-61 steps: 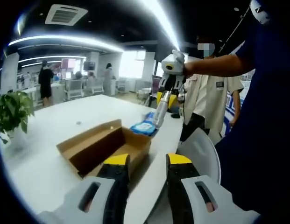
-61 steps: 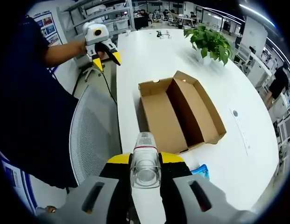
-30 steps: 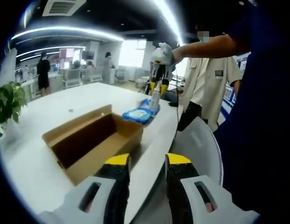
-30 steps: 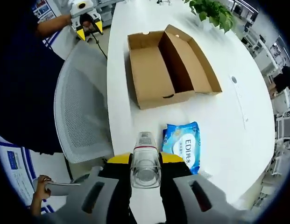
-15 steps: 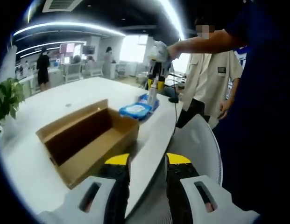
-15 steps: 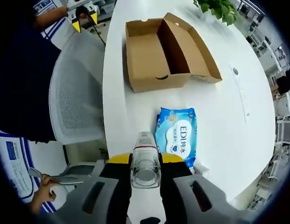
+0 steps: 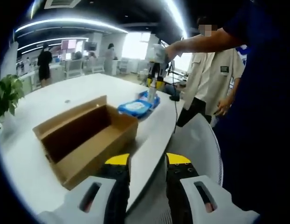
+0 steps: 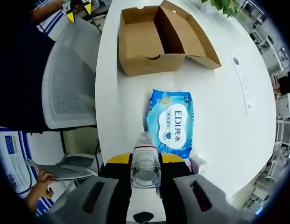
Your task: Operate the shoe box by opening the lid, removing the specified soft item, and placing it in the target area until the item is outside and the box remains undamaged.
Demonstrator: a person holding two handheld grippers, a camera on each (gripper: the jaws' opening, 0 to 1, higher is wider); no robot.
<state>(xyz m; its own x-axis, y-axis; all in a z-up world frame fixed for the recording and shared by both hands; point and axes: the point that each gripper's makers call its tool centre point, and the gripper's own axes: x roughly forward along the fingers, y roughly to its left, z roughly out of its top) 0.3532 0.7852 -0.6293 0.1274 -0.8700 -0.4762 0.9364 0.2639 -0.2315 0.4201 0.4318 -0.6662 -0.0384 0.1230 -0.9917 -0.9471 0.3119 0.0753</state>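
Observation:
The open brown cardboard shoe box (image 8: 137, 42) stands on the white table (image 8: 229, 116), its lid folded out to one side. A blue wipes pack (image 8: 170, 121) lies flat on the table just outside the box's short end. My right gripper (image 8: 145, 158) hovers above the pack's near end, shut on a clear tube that points forward. In the left gripper view the box (image 7: 95, 151) is close, the pack (image 7: 134, 107) lies beyond it, and the right gripper (image 7: 152, 83) hangs over the pack's far end. My left gripper (image 7: 147, 161) is open and holds nothing; it also appears as (image 8: 79, 12).
A grey mesh office chair (image 8: 70, 79) stands against the table's edge beside the box, also seen as (image 7: 201, 144). A potted plant (image 7: 7, 93) sits on the table's far side. A person in a cream shirt (image 7: 208, 79) stands behind the chair.
The right gripper's camera has backed away from the box, bringing the whole wipes pack into sight. In the left gripper view the pack lies farther from the box than two seconds ago.

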